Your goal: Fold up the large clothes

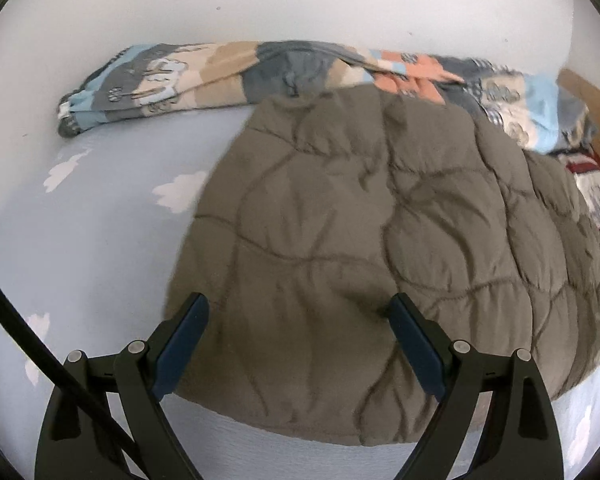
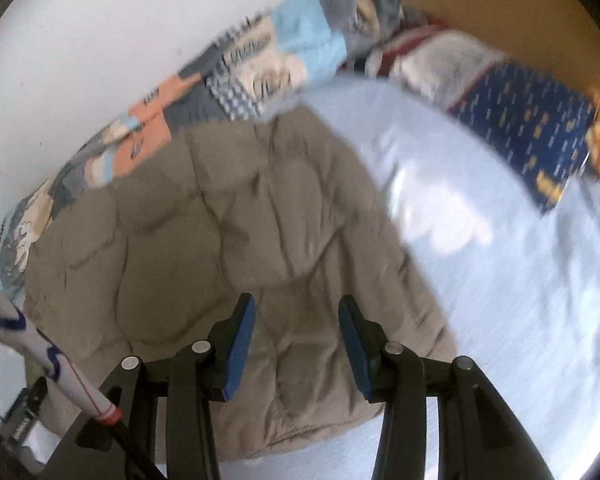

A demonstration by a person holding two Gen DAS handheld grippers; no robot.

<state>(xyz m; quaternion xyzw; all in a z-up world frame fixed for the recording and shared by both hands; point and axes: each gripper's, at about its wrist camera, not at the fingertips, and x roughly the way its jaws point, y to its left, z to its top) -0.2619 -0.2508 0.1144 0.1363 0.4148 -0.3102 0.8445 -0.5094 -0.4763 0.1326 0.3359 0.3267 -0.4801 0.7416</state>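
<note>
A quilted olive-brown padded jacket [image 1: 380, 240] lies folded into a compact bundle on a pale blue bed sheet [image 1: 100, 240]. My left gripper [image 1: 300, 308] hovers above the jacket's near edge with its jaws wide apart and nothing between the blue pads. In the right wrist view the same jacket [image 2: 220, 240] fills the left and middle of the picture. My right gripper [image 2: 296, 312] hangs over its near right part, jaws partly apart, with no cloth pinched between them. The right wrist picture is blurred.
A rolled patchwork blanket [image 1: 260, 68] lies along the white wall [image 1: 260, 0] behind the jacket. A dark blue patterned cloth [image 2: 532, 132] and a wooden headboard [image 2: 500, 0] sit at the right. The cloud-print sheet [image 2: 520, 280] spreads out to the right of the jacket.
</note>
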